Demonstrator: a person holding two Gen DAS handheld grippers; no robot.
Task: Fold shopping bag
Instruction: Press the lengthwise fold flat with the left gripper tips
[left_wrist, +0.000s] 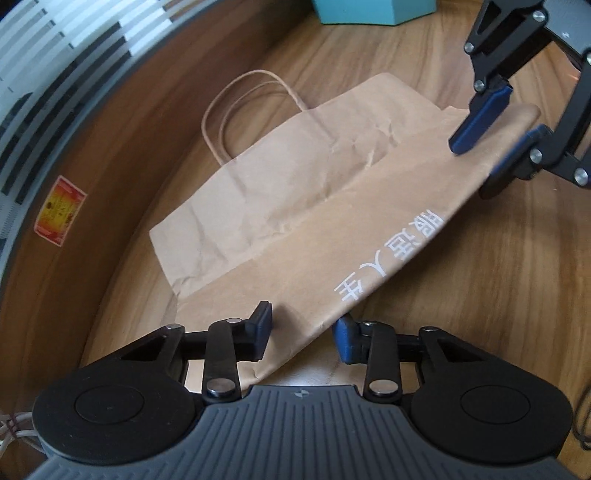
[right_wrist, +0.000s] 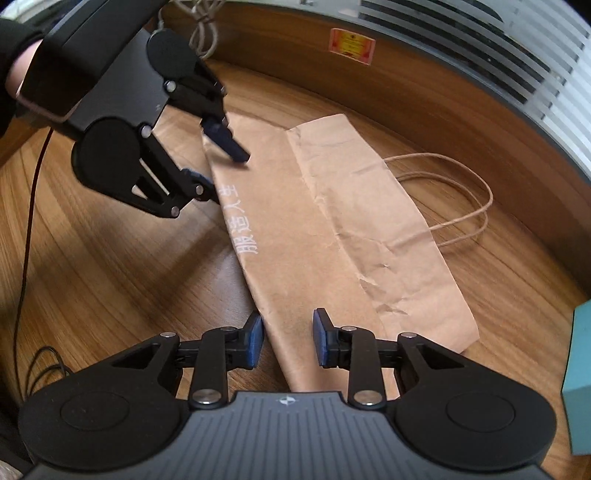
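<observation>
A brown paper shopping bag (left_wrist: 280, 192) with white printed characters lies flat on the wooden table (left_wrist: 498, 295), its twine handles (left_wrist: 236, 107) pointing toward the table's raised rim. Its long printed side is folded over and held off the table. My left gripper (left_wrist: 303, 326) grips one end of that rounded fold, one pad above the paper and one under its edge. My right gripper (left_wrist: 474, 166) pinches the other end the same way. In the right wrist view the bag (right_wrist: 332, 229) runs from my right gripper (right_wrist: 287, 338) to the left gripper (right_wrist: 221, 168), which a hand holds.
A teal box (left_wrist: 373, 11) stands past the bag's far end, also seen as a teal box (right_wrist: 578, 380) at the right. The raised wooden rim carries a red and yellow sticker (right_wrist: 351, 46). Pale cords (right_wrist: 199, 33) and a dark cable (right_wrist: 26, 221) lie at the left.
</observation>
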